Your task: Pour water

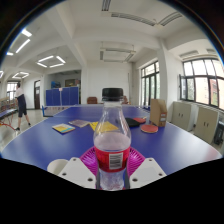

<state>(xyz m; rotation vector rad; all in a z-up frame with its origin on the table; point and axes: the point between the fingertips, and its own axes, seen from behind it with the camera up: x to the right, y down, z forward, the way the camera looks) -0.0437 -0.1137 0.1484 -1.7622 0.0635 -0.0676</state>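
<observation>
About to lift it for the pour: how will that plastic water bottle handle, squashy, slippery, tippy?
The plastic water bottle looks thin-walled and clear, so it may dent if squeezed. It is tall and narrow, standing upright on the blue table, so a sideways nudge could tip it. The gripper fingers sit about its lower body; smooth plastic may slip.

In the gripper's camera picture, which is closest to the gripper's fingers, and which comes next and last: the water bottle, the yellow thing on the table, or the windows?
1. Water bottle: right between the gripper fingers.
2. Yellow thing: on the blue table, just behind the bottle.
3. Windows: far off, on the room's wall beyond the table.
</observation>
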